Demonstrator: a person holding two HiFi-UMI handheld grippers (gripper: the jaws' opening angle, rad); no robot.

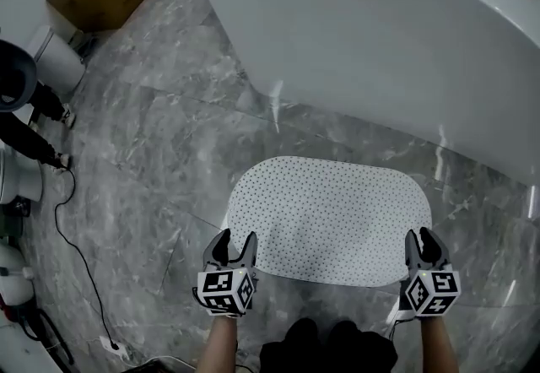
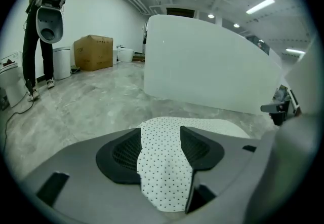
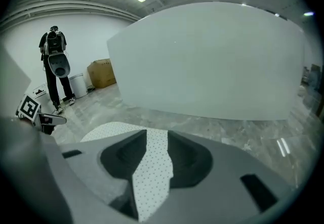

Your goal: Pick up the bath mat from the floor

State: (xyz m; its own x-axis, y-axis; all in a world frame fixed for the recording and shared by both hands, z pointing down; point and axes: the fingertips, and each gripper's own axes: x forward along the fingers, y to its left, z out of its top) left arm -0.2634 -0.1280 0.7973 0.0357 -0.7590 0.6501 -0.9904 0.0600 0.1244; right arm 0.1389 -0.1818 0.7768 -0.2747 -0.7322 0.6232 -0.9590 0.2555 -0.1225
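Bath mat [image 1: 329, 215] flat on floor [image 1: 152, 160] beside tub [image 1: 380, 42], long axis L-R, just ahead of both claws: left gripper [image 1: 235, 238] wide at near-L corner, right gripper [image 1: 421, 235] narrower at near-R, neither clamped, approx. equally near.

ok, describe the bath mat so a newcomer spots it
Find the large white curved bathtub; on the grey marble floor just in front of it lies a flat white rounded-rectangle bath mat. Small dark dots all over it set it apart from the plain tub and veined floor.
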